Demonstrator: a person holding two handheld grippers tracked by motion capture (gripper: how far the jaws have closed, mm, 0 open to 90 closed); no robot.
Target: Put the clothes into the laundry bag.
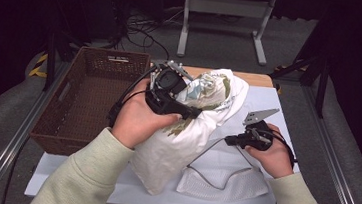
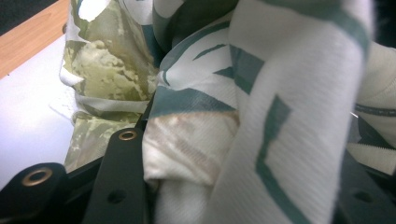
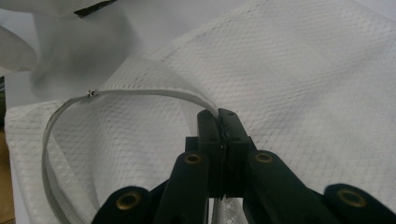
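Observation:
A bunched white garment (image 1: 201, 129) with green and olive print lies across the middle of the table. My left gripper (image 1: 190, 113) is shut on its upper folds. In the left gripper view the cloth (image 2: 280, 93) is packed between the black jaws of that gripper (image 2: 243, 154). A white mesh bag (image 1: 221, 184) lies flat at the table's front right. My right gripper (image 1: 229, 140) is shut on the bag's grey zip edge (image 3: 140, 92) and lifts it in an arc. In the right gripper view its tips (image 3: 218, 114) pinch that strip above the mesh (image 3: 303, 70).
A brown wicker basket (image 1: 113, 54) stands at the table's left side, with nothing seen inside it. The white table top (image 1: 279, 99) has a wooden strip (image 1: 256, 79) at its far edge. Cables and a metal stand are on the floor beyond.

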